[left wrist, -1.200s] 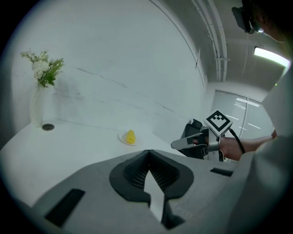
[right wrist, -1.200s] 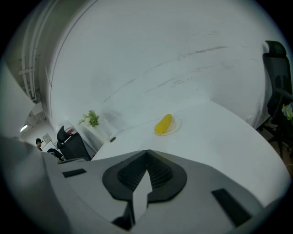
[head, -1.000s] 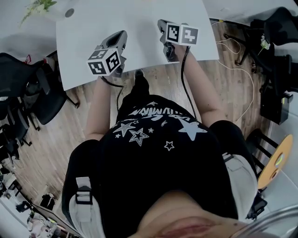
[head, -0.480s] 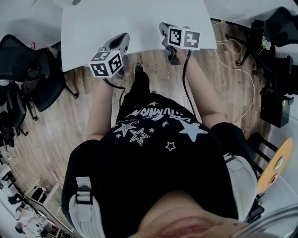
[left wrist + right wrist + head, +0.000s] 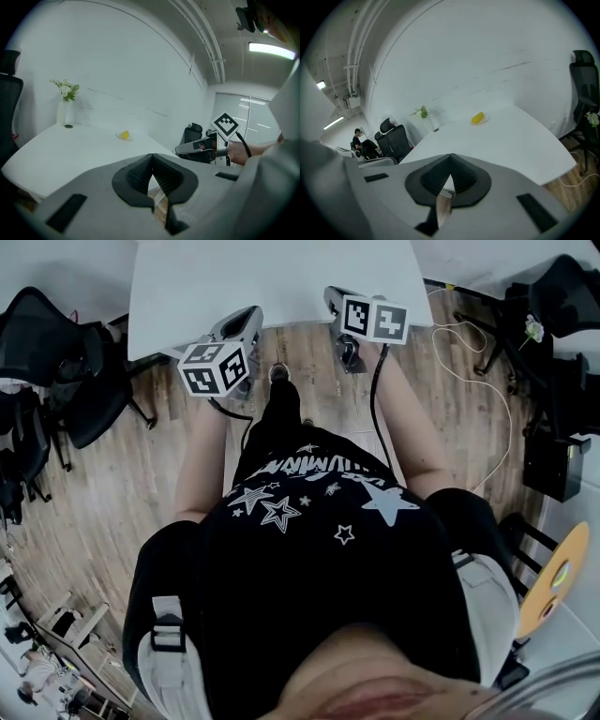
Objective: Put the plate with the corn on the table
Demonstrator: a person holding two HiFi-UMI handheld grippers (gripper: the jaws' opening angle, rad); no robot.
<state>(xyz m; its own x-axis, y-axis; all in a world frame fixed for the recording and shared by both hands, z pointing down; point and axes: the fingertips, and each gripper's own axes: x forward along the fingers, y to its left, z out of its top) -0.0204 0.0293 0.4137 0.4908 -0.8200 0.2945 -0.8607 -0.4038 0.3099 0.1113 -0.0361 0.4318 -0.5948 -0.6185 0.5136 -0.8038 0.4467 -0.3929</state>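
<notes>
Head view: a person in a black shirt with white stars stands on a wood floor at the near edge of a white table (image 5: 272,277). The person holds the left gripper (image 5: 247,317) and the right gripper (image 5: 331,296) side by side over that edge. In each gripper view the jaws are pressed together with nothing between them. The plate (image 5: 479,121) with the yellow corn (image 5: 477,117) sits on the far side of the table, well apart from both grippers. A vase of flowers (image 5: 65,101) stands near the table's far corner. Black office chairs (image 5: 396,140) stand beside the table.
</notes>
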